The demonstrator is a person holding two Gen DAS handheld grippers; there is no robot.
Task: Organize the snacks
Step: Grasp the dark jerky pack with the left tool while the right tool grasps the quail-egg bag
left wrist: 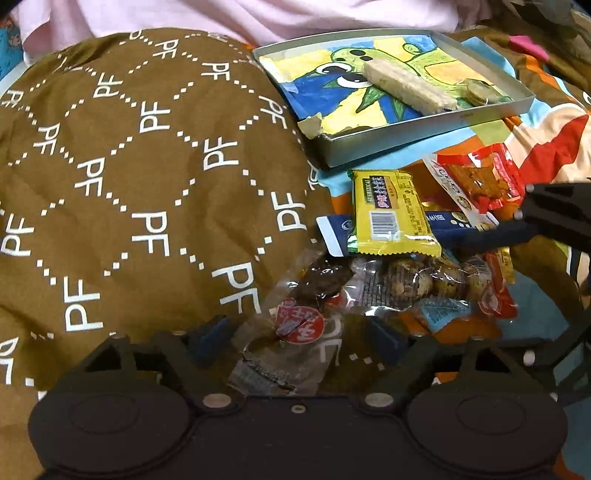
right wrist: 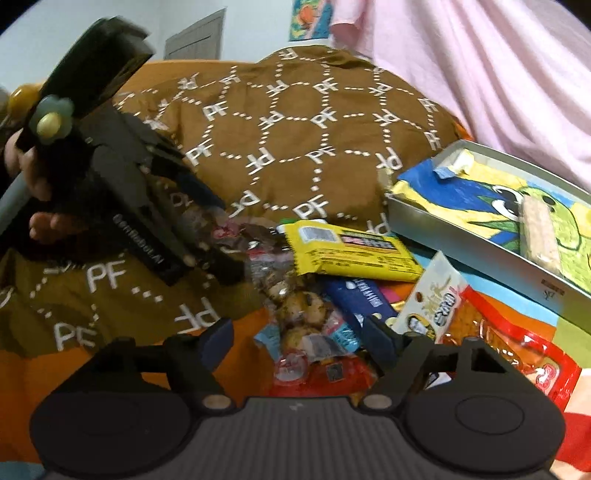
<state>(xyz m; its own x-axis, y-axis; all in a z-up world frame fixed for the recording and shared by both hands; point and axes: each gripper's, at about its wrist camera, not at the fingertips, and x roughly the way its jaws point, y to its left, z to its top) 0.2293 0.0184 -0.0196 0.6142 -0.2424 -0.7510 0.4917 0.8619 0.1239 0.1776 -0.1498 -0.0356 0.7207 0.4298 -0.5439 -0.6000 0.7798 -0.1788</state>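
A heap of snack packets lies on the bedding beside a grey tin tray [left wrist: 424, 133] [right wrist: 461, 236] with a cartoon picture inside. The tray holds a pale wafer bar [left wrist: 406, 86] [right wrist: 537, 232]. My left gripper [left wrist: 299, 334] stands open around a clear packet with a round red label [left wrist: 299, 325]; its pads do not touch it. My right gripper [right wrist: 299, 339] is open over a clear packet of speckled eggs [right wrist: 299, 314] [left wrist: 417, 280]. A yellow packet [left wrist: 391, 214] [right wrist: 347, 254] lies on a navy bar [left wrist: 447, 225] [right wrist: 362, 299]. Beside them is a red-and-white packet [left wrist: 476, 181] [right wrist: 498, 332].
A brown quilt printed with PF [left wrist: 147, 184] [right wrist: 295, 129] bulges left of the heap. Pink cloth [left wrist: 295, 14] [right wrist: 480, 74] hangs behind the tray. A person's hand [right wrist: 40, 221] holds the left gripper's body at the left of the right wrist view. One right gripper finger [left wrist: 495, 236] crosses the navy bar.
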